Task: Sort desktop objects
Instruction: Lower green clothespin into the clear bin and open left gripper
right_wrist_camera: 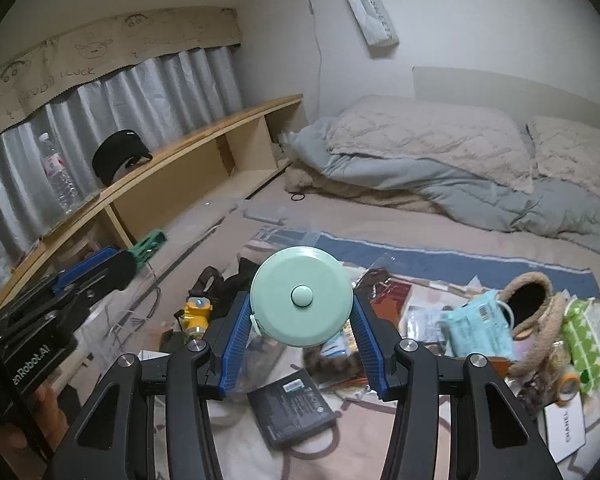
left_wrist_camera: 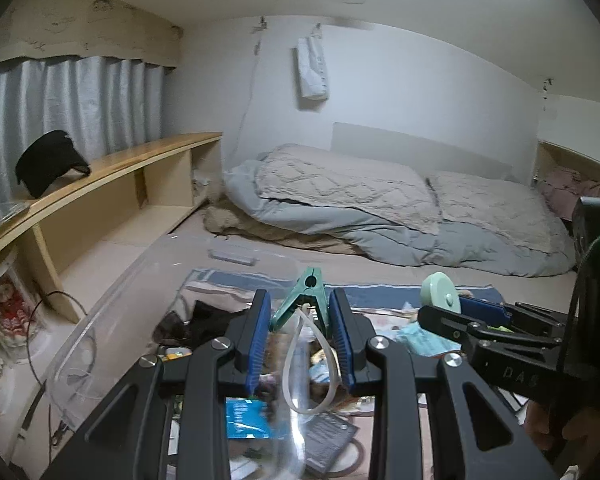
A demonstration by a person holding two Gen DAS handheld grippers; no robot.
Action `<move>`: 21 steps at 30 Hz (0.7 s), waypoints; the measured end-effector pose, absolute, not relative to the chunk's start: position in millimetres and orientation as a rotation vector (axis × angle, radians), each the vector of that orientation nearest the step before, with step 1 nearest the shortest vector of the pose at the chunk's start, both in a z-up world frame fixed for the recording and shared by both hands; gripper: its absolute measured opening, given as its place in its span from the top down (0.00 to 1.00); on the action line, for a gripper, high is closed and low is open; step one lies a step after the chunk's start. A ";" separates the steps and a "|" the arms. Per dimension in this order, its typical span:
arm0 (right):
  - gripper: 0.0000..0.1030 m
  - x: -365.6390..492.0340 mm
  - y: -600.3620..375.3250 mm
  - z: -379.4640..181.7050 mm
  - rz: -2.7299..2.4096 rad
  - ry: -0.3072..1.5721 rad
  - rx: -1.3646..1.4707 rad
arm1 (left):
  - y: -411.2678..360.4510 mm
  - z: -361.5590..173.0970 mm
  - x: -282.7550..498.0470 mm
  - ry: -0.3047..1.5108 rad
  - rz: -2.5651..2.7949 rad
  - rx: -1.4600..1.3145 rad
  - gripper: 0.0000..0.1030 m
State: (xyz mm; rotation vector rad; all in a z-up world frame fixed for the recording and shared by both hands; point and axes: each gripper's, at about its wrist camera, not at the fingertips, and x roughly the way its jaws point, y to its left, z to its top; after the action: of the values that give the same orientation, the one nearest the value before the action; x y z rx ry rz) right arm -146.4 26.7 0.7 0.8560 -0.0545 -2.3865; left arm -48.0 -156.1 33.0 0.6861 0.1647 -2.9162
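A bedroom fills both views: a low bed under a beige sheet, with one rumpled grey-and-beige quilt at its far end and one long wooden shelf running along the curtained window. On the shelf stand one clear plastic water bottle and one black cap. A clear plastic bin sits at the bed's near left, its contents unclear. Scattered on a patterned cloth lie one woven straw pouch, one dark flat booklet and one blue mask pack. The right gripper clamps a round mint-green tape measure between half-spread blue ribbed pads. The left gripper, jaws narrow, pinches a green plastic clothes peg, both held above the clutter.
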 end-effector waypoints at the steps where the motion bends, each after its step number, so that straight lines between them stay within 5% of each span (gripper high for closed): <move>1: 0.51 -147.7 23.6 -0.9 -2.381 -0.057 0.858 | -161.4 31.5 -47.4 0.171 -2.909 0.690 0.71; 21: 0.51 -156.1 -34.4 -19.8 -2.259 -0.006 0.922 | -245.0 -34.9 -61.4 0.282 -2.669 1.107 0.70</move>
State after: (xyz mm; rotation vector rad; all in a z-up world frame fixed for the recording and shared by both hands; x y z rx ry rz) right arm -156.1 -34.4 -19.8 0.9218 -0.0062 -2.2586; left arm -61.4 -245.0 -34.9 1.1066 0.2824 -2.6688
